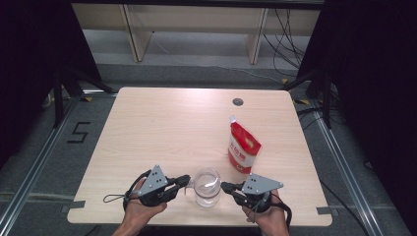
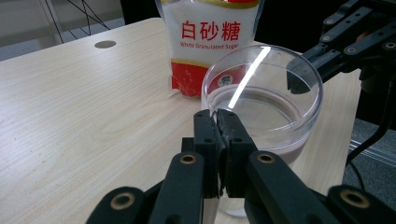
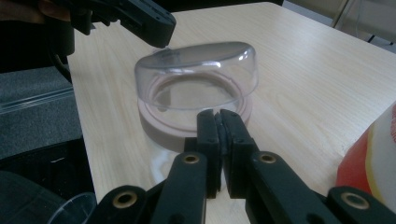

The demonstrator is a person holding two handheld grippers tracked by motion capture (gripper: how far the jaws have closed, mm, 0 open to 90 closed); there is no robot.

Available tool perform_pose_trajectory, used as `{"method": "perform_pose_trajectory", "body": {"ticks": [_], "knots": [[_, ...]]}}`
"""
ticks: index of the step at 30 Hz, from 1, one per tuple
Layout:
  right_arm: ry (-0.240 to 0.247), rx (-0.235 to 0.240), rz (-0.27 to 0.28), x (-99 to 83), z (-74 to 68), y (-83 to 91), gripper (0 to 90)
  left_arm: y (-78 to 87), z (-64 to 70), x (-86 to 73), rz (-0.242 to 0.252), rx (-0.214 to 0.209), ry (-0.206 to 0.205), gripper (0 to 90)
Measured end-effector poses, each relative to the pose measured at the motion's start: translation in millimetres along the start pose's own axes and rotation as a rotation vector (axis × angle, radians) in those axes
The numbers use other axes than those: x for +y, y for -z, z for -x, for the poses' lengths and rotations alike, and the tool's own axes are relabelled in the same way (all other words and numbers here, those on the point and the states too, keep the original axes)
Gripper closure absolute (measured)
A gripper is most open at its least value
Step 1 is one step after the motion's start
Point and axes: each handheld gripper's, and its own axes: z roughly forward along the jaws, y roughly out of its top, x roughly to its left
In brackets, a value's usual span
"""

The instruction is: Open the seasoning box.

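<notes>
One pale wooden table (image 1: 162, 132) spans the middle of the high view. One red-and-white sugar pouch (image 1: 243, 146) stands right of centre; its top is cut off in the left gripper view. One clear jar (image 1: 206, 187) sits low in the frame, centred, its contents hard to make out. The left gripper (image 1: 186, 181) and right gripper (image 1: 224, 186), both pressed together, flank the jar, tips at its rim.

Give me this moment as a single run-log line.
left gripper: shut, at cup rim | right gripper: shut, opposite side | sugar bag: upright behind
</notes>
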Motion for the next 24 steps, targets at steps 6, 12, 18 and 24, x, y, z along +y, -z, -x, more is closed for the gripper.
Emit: {"method": "perform_pose_trajectory", "body": {"ticks": [6, 12, 18, 24], "knots": [[0.020, -0.005, 0.005, 7.9, -0.4, 0.1, 88.6, 0.9, -4.4, 0.8, -0.003, -0.031, -0.006, 78.1], [0.034, -0.005, 0.016, 13.9, -2.0, -3.1, 88.5, 8.1, -4.5, -2.2, -0.041, -0.052, -0.035, 53.7], [0.041, -0.005, 0.032, 19.8, -3.4, -3.5, 87.8, 10.6, -1.2, -11.8, -0.083, -0.034, 0.004, 40.6], [0.051, 0.000, 0.032, 25.9, -5.0, -3.8, 87.5, 15.0, -2.5, -21.8, -0.136, -0.045, 0.008, 31.4]]}}
